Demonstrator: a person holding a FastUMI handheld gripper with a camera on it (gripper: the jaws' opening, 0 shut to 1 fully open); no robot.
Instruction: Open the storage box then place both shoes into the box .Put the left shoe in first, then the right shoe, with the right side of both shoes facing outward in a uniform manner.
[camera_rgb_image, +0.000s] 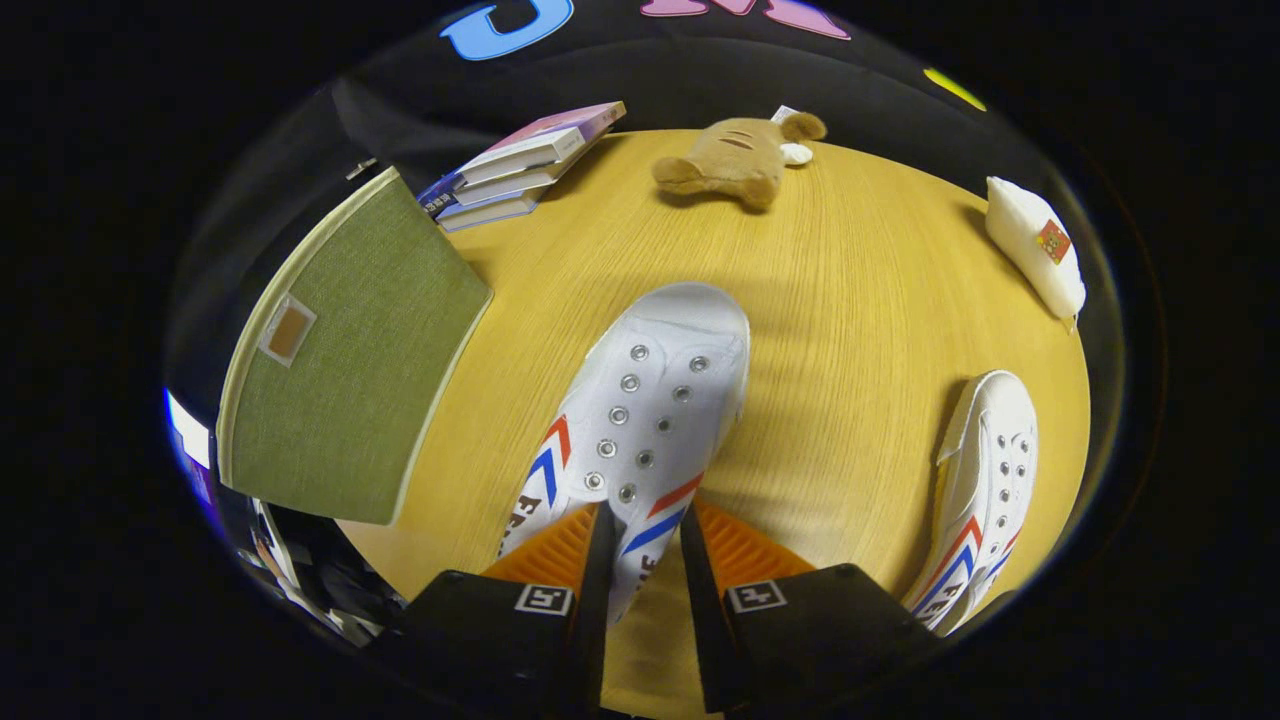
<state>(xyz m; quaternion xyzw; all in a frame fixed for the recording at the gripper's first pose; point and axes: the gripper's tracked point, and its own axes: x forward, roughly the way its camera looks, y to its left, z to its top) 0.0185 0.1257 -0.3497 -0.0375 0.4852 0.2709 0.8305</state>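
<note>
A white canvas shoe (650, 400) with red and blue stripes and metal eyelets lies on the wooden table (850, 290), toe pointing away from me. My gripper (645, 522) is shut on its rear part, one finger on each side of a narrow strip of the shoe. A second, matching white shoe (985, 480) lies to the right of the fingers, also toe away. The green fabric storage box (350, 360) stands to the left of the held shoe, its broad panel with a small label window facing me. I cannot tell whether its lid is open.
Beyond the box lies a stack of books (525, 165) at the table's far edge. A brown plush toy (735, 160) sits at the far middle, and a white padded pouch (1035, 260) lies at the far right.
</note>
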